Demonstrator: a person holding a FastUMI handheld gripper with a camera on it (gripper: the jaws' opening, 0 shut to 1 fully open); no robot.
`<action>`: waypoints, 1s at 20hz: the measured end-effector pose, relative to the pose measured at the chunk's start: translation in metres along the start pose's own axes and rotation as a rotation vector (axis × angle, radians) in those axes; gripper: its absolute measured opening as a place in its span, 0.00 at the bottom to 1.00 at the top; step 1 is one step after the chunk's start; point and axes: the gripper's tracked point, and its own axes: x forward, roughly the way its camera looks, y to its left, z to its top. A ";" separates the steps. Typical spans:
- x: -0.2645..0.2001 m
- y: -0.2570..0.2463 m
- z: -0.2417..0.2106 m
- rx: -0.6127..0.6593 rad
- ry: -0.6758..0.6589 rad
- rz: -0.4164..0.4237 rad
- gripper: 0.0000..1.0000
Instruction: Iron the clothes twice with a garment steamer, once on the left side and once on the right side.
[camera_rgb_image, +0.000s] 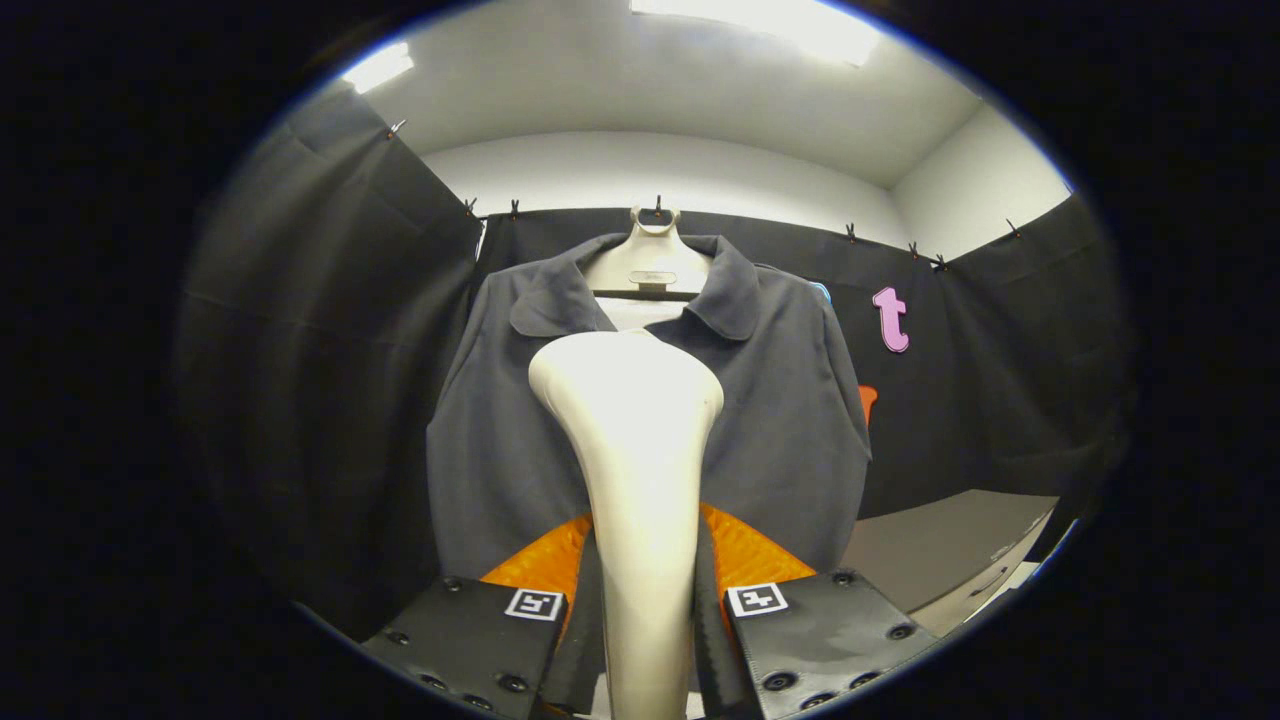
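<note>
Clothes here mean the dark grey collared shirt (650, 400) on its hanger, so the gripper (645, 620), squeezing the cream plastic steamer (630, 450), should keep its head flat and slide slowly down one side.

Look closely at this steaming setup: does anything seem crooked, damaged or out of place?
Nothing stands out. The dark shirt hangs straight on its hanger against the booth wall, collar lying flat. The cream garment steamer stands upright between the fingers, which press on its handle, its head in front of the shirt.
</note>
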 end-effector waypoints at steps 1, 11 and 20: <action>0.005 0.004 0.005 -0.002 -0.004 0.005 0.46; 0.047 0.017 -0.007 -0.008 0.036 -0.005 0.46; 0.064 0.020 -0.020 -0.028 0.049 -0.024 0.46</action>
